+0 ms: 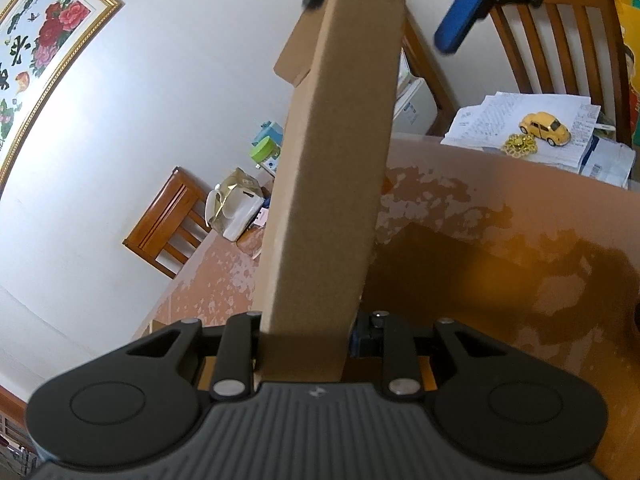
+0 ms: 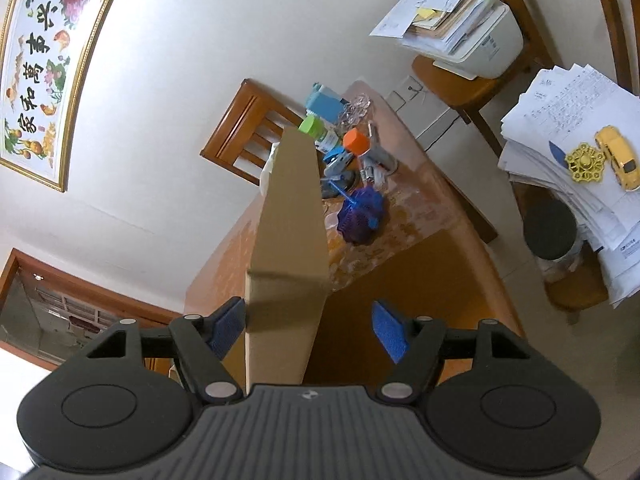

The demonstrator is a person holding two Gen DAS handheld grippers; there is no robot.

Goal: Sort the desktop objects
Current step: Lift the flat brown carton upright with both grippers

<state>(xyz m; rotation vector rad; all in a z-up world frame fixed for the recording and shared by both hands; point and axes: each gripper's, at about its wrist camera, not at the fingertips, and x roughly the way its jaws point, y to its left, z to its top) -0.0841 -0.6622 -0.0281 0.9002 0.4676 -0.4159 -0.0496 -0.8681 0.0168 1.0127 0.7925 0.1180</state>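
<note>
While left tongs [image 1: 308, 340] clamp flat matte cardboard box [image 1: 336, 152], right tongs [image 2: 308, 330] gape w/ blue pads apart.

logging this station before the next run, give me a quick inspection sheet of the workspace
surface: wooden table with worn, patchy finish
job's things: long cardboard box held up off the table
clutter: purple mesh item, orange-capped bottle, green-lidded jar, teal box at the far end
grippers: left gripper shut on the box; right gripper open, jaws either side of the other end
cables: nothing seen
surroundings: framed floral picture, wooden chair, paper stack with yellow toy car
</note>
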